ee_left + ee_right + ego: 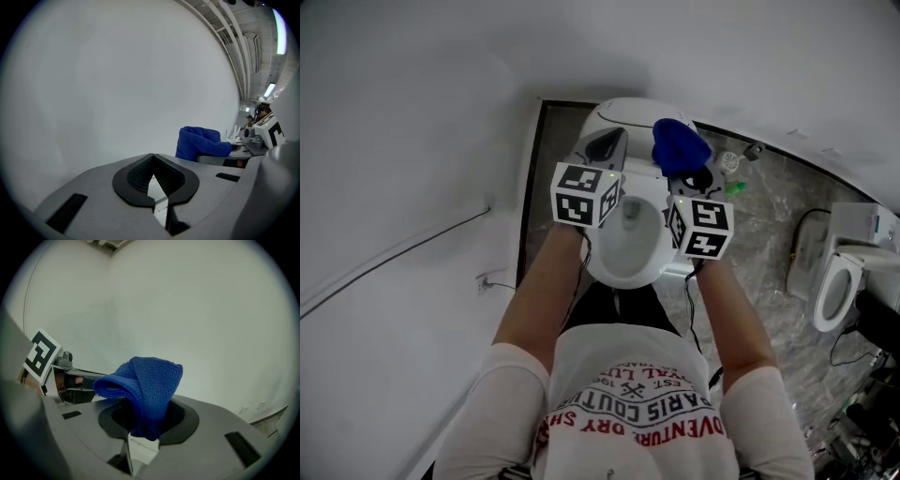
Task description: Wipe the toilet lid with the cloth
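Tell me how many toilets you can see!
2. One toilet is in the middle, below the blue cloth; the other toilet is at the right edge. More may be hidden.

Head view: from person's head, high up, facing steeply down past forearms (539, 300) onto both grippers, with toilet (623, 255) below them; farthest of the three.
Left gripper view: camera on left gripper (605, 148), close behind own jaws, facing along them at white wall (117, 84); right gripper (688, 174) at right edge.
Right gripper view: same close seat, same wall ahead; left gripper's marker cube (41, 356) at left edge.
Blue cloth (679, 142) shared by all three.
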A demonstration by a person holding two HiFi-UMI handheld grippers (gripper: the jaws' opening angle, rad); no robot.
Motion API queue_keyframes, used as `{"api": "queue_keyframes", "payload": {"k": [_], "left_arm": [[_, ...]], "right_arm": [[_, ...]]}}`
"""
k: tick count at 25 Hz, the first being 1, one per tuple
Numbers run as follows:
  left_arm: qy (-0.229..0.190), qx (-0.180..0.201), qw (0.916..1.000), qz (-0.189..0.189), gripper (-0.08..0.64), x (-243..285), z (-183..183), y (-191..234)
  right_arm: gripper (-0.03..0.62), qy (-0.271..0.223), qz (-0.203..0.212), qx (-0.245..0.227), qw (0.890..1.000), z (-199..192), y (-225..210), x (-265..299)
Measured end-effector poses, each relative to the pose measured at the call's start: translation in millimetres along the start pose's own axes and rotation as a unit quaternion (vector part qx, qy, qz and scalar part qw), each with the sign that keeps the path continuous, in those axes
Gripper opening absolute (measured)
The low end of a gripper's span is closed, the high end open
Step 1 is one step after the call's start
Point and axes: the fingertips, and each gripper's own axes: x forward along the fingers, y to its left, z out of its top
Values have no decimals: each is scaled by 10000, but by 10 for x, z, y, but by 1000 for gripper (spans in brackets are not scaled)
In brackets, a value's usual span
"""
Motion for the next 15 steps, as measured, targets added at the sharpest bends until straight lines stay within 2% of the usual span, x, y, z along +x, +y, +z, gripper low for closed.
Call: {"api": "queue_keyframes", "payload": {"k": [2,4,7,10,15], "left_arm": [[5,116,9998,-160,6,-98,-55,-79],[-65,48,9996,-268,6,-223,-128,-111],[-196,12,9991,-364,6,-433,-269,-176],[-177,85,9984,-536,6,-656,-517,-324],[-251,-214,9961,-821,6,-1008,-967,-487]], "right_arm": [[101,42,65,6,10000,-49,53,-98],[101,34,80,76,9999,-117,123,-199],[101,-73,-68,105,9999,-257,238,-371],[101,22,-250,-31,9997,-482,369,-562],[100,108,-492,34,9987,-913,565,-866]]}}
